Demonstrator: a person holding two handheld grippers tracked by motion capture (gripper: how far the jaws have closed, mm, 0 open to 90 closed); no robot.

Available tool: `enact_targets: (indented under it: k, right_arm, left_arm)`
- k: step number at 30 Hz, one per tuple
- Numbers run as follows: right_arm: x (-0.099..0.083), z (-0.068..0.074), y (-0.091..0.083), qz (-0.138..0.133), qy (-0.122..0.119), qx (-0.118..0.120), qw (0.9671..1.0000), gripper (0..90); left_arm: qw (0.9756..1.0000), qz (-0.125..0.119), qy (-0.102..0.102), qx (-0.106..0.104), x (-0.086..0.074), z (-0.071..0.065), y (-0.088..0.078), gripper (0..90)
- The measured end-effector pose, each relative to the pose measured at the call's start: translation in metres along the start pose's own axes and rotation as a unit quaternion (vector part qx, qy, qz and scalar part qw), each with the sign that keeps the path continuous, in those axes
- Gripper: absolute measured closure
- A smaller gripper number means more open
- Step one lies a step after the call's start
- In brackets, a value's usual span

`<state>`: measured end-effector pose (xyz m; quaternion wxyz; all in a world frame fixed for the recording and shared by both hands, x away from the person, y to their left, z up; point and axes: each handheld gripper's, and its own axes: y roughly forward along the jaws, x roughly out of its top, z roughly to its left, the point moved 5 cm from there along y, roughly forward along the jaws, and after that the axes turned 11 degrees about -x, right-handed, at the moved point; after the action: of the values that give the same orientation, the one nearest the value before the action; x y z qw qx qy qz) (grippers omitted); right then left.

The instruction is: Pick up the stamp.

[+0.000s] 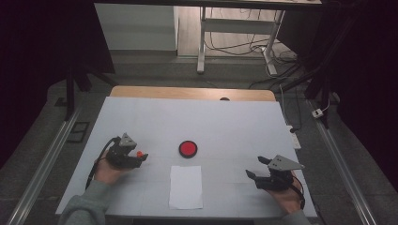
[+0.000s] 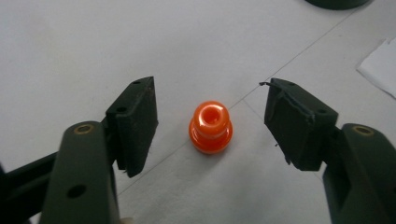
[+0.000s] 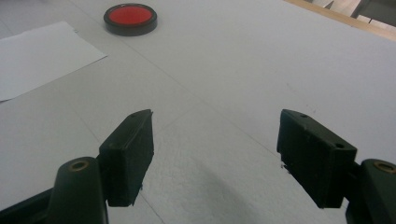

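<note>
small glossy orange plastic piece (image 2: 210,127), upright w/ hollow top, on white table surface, untouched

Dim room; grey floor (image 1: 225,75); white desk frame (image 1: 234,28) beyond table; cables (image 1: 244,47) beneath.

The left gripper (image 1: 141,155), held low in the person's left hand (image 1: 107,171), has its jaws parted, as does the right gripper (image 1: 253,167).
</note>
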<state>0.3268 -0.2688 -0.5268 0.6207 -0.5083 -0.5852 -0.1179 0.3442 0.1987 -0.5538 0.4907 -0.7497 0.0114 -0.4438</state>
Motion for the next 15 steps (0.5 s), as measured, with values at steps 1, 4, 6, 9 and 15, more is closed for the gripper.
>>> enact_targets:
  k: [1, 4, 6, 9, 15]
  right_arm:
    - [-0.0003, 0.0002, 0.0000, 0.002, 0.000, -0.001, 1.0000, 26.7]
    - [-0.0010, 0.0009, 0.0004, 0.006, -0.003, -0.002, 1.0000, 27.0]
    - [-0.0011, 0.0013, 0.0009, 0.003, -0.002, -0.001, 1.0000, 27.1]
    - [-0.0014, 0.0005, 0.0005, 0.005, -0.001, -0.003, 1.0000, 27.2]
    - [-0.0020, 0.0005, 0.0009, 0.007, -0.003, -0.002, 1.0000, 27.2]
  left_arm:
    - [1.0000, 0.001, 0.001, 0.001, -0.0007, 0.0001, 0.0006, 36.0]
    - [1.0000, 0.006, 0.004, -0.005, -0.0039, 0.0004, 0.0002, 40.3]
    - [1.0000, 0.006, 0.002, -0.004, -0.0058, 0.0017, -0.0002, 42.9]
    - [1.0000, 0.005, 0.002, -0.005, -0.0068, 0.0028, 0.0002, 46.9]
    - [0.9999, 0.005, 0.010, -0.010, -0.0062, 0.0008, 0.0030, 52.9]
